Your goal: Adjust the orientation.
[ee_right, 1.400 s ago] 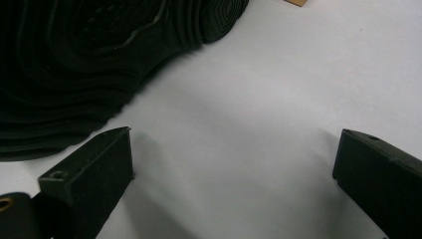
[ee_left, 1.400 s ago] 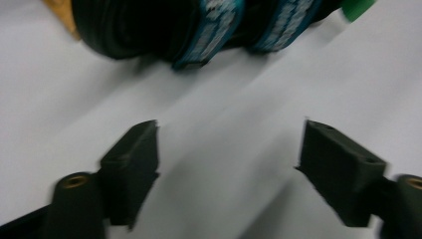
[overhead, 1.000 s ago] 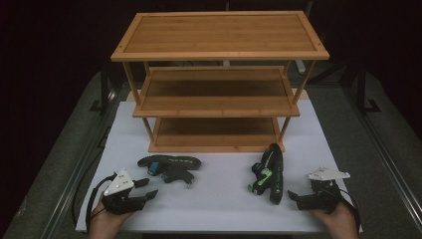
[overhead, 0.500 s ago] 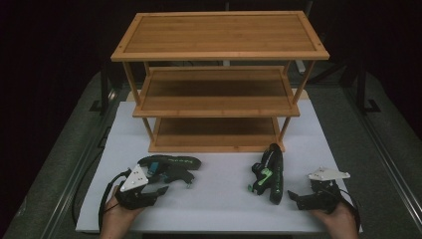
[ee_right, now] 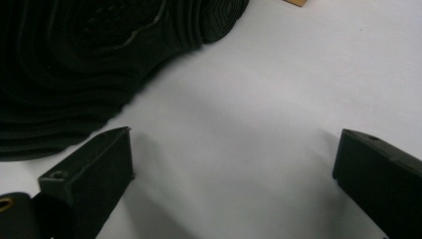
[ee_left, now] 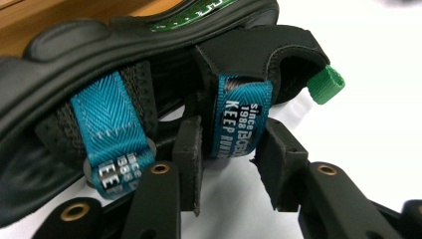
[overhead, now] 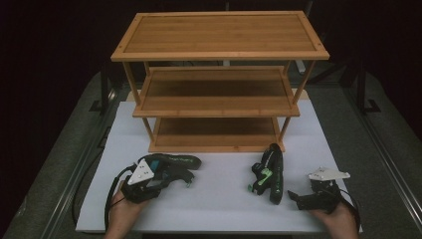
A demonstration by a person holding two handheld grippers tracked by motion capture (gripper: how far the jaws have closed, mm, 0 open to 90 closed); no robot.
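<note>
- High view: two black sandals lie on the white mat [overhead: 219, 199] in front of a three-tier bamboo shelf [overhead: 219, 79]. The left sandal [overhead: 171, 167] lies on its side near the shelf's bottom left corner; the right sandal [overhead: 268, 174] is also tipped over, just off the bottom right corner.
- The left gripper [overhead: 154, 181] is right up against the left sandal, hand coming in from the bottom edge.
- Left gripper view: the jaws sit on either side of the teal strap [ee_left: 241, 117] with white lettering. They're partly spread and look like they're touching it, but I can't tell if they're actually clamping. A little green pull tab [ee_left: 326, 85] sticks out beside it.
- The right gripper [overhead: 301, 196] rests low on the mat, near the right sandal but not touching it.
- Right gripper view: jaws spread wide with bare mat between them, and the ridged sole [ee_right: 89, 59] is off at the upper left.
</note>
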